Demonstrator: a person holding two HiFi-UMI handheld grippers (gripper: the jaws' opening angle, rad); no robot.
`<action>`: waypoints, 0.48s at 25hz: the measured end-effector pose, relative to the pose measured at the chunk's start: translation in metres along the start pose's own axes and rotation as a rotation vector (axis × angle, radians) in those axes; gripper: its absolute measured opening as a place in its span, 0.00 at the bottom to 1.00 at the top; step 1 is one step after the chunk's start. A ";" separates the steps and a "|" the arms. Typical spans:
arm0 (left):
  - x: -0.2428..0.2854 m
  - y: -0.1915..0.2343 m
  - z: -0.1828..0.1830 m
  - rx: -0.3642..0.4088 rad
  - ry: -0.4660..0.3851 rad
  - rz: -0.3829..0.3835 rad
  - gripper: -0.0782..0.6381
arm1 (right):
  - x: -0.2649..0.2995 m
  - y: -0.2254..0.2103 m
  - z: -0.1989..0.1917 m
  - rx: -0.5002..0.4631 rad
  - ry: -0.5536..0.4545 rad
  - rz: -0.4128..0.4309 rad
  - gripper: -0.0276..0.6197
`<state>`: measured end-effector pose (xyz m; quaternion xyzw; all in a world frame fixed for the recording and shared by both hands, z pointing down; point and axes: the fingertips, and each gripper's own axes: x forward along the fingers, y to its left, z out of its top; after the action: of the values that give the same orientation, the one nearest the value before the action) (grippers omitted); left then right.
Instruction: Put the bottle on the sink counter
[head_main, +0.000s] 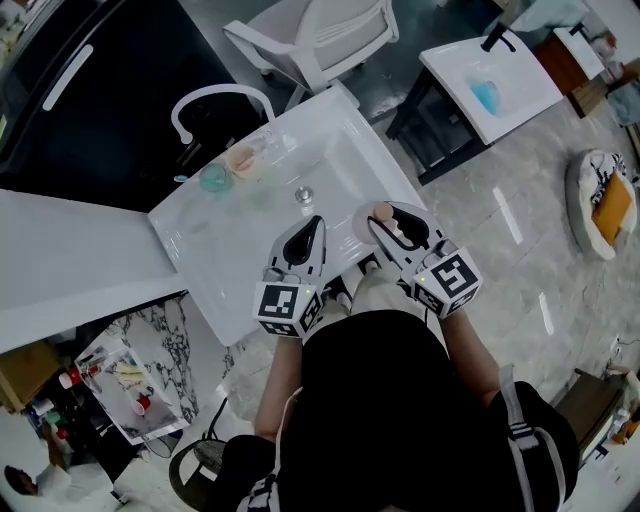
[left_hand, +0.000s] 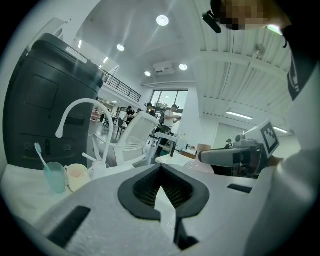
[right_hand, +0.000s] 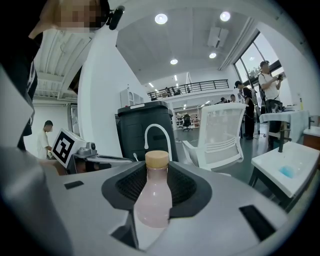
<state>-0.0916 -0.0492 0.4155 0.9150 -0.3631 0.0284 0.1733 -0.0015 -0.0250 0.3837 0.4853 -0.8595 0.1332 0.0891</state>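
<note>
Over the near edge of the white table (head_main: 190, 250): holding a pink bottle (right_hand: 152, 195) upright, tan cap on top, in the right tongs (head_main: 388, 222) — pads pressed against its sides, above the sink. Alongside, just to the left, with the left tongs (left_hand: 161, 170) pinched together on nothing. Farther back, by the curved faucet (head_main: 215, 98): a teal cup (head_main: 213, 178) with a toothbrush, touching a peach cup (head_main: 241, 160).

Head cam steep down; others level, share faucet (left_hand: 84, 102).
</note>
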 end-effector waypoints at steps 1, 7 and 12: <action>0.000 -0.001 0.001 0.000 -0.001 0.004 0.13 | 0.001 -0.002 0.000 0.001 0.000 0.005 0.25; 0.003 -0.001 0.004 -0.013 -0.001 0.040 0.13 | 0.012 -0.014 0.004 0.002 0.005 0.040 0.25; 0.007 0.006 0.007 -0.039 -0.008 0.090 0.13 | 0.030 -0.024 0.010 -0.027 0.013 0.093 0.25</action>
<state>-0.0907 -0.0606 0.4117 0.8943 -0.4051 0.0255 0.1883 0.0037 -0.0645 0.3857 0.4428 -0.8822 0.1287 0.0950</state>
